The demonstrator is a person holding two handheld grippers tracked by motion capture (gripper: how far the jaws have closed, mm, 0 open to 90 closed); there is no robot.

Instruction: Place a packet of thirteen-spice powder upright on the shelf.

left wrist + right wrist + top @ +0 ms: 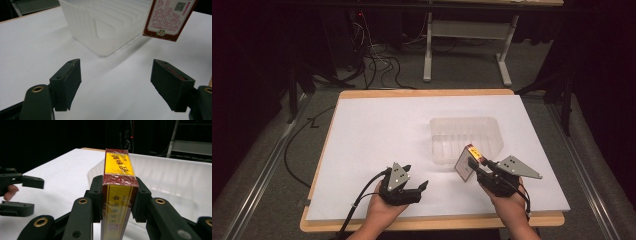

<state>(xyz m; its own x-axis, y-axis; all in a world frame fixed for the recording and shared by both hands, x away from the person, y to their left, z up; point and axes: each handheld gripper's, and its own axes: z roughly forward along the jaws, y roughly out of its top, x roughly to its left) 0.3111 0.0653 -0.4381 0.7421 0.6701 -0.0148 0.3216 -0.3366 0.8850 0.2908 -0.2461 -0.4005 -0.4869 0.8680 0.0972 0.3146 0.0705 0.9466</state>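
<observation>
Right tool (475, 163): gripping a red and yellow box (467, 162) — its two jaws are pressing on the box's broad faces, seen clearly in the right gripper view (117, 195).
Box: sitting upright between the right tool's jaws, its narrow yellow edge (119, 165) facing up and away from the tool; in the left gripper view its printed back (170, 18) is hanging clear above the white sheet.
Left tool (414, 182): standing part-way open and holding nothing — bare white sheet is showing between its two pads (71, 80).
Clear tub (466, 137): lying just beyond the right tool's tip, the box at its near rim; from the left tool it is sitting ahead and well apart (105, 27).
Tool to tool: the left tool is resting off to the right tool's left, apart from it, its open jaws visible in the right gripper view (22, 195).
Counter (432, 222): carrying a white sheet (377, 140) under both tools.
Hands: a hand (382, 207) is holding the left tool from below; the other hand (507, 202) is holding the right one.
</observation>
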